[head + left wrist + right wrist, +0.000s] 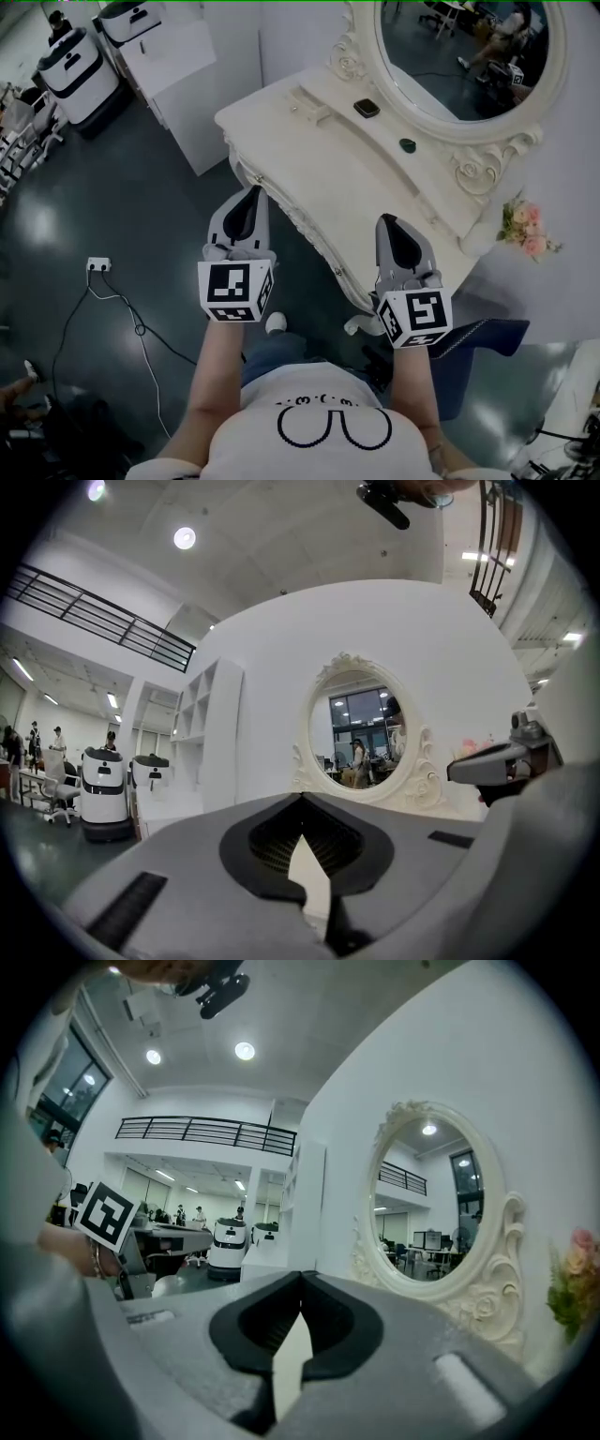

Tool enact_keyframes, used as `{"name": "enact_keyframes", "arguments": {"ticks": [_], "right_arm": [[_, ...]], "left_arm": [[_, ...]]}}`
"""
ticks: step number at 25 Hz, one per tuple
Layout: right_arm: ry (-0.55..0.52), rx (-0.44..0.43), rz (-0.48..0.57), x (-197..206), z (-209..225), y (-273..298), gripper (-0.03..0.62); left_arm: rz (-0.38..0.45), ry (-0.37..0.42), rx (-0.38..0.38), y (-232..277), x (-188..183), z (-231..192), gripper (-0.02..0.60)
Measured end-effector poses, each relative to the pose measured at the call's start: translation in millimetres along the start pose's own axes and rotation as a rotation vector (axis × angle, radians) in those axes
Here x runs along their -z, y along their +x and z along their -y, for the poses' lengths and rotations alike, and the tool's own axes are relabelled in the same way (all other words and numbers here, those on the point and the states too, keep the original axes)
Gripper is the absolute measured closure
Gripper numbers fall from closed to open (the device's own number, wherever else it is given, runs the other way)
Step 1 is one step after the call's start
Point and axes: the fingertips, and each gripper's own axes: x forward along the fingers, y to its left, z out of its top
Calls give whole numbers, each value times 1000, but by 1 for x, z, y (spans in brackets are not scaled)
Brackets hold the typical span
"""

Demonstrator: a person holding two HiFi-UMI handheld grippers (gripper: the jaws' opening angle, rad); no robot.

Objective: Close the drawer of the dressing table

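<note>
The cream dressing table (323, 141) with an oval mirror (469, 47) stands ahead of me. Its carved drawer front (300, 225) runs along the near edge and looks flush with the table; I see no gap. My left gripper (251, 190) is shut and empty, its tip right by the left end of that front. My right gripper (389, 220) is also shut and empty, its tip over the front edge further right. In the left gripper view the shut left gripper (302, 799) points at the mirror (361, 733). The right gripper view likewise shows its closed right gripper (302, 1277) before the mirror (427, 1208).
A small black object (367, 108) and a dark green one (407, 145) lie on the tabletop. Pink flowers (523, 228) sit at its right end. A blue seat (478, 337) is at my right, white machines (80, 66) far left, and a power strip with cable (98, 264) on the floor.
</note>
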Motion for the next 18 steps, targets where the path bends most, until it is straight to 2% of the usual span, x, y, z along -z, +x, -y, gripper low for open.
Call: {"name": "enact_keyframes", "arguments": {"ticks": [4, 9, 18], "right_arm": [[3, 5, -5, -4, -25, 57, 597], [8, 10, -20, -8, -49, 104, 597], [28, 9, -47, 1, -47, 168, 597]], "left_arm": [[-15, 2, 12, 24, 5, -55, 583], [-24, 12, 25, 43, 6, -104, 583], [-38, -15, 22, 87, 19, -150, 583]]}}
